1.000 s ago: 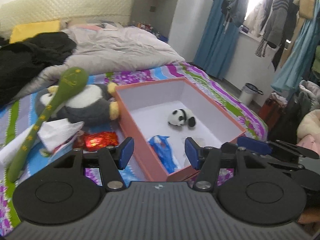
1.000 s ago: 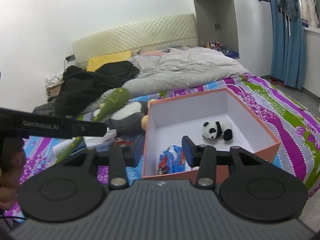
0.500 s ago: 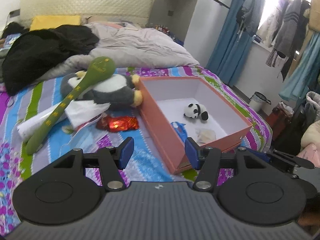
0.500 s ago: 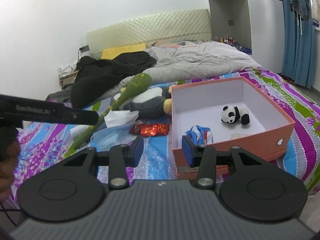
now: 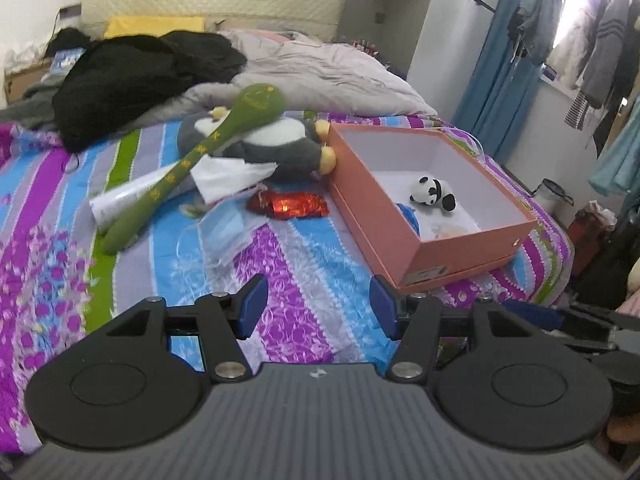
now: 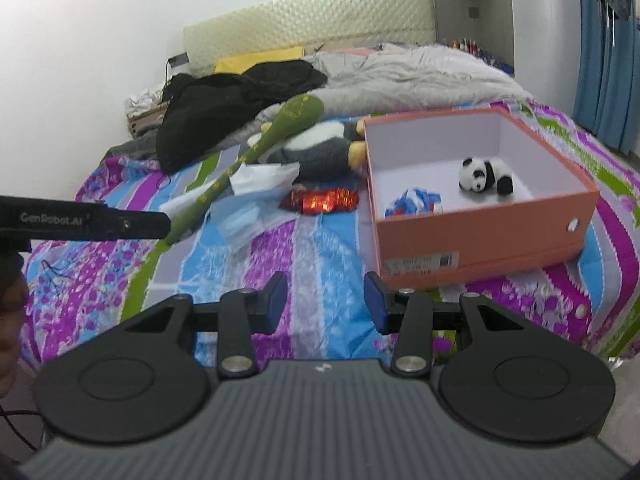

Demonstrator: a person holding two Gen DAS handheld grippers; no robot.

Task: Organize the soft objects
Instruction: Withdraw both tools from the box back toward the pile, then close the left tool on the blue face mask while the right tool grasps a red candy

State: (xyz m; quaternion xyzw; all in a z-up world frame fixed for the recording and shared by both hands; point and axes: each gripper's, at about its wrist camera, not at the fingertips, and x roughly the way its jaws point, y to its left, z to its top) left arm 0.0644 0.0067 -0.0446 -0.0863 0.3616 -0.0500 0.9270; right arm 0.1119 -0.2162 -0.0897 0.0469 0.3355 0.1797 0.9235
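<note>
On the striped bedspread (image 5: 304, 256) the orange box (image 5: 448, 248) sits to the right, already holding the small panda (image 5: 433, 194) and a blue bundle (image 6: 414, 202), while the big grey-and-white plush (image 5: 276, 148), the long green plush (image 5: 192, 160), a clear packet (image 5: 226, 232) and a red foil pack (image 5: 286, 206) lie loose beside it. Both the left gripper (image 5: 316, 312) and right gripper (image 6: 326, 300) hang unclenched and empty above the near edge. Likely best is a low approach to the nearest loose piece, pads squeezing its middle firmly, since soft things sag.
</note>
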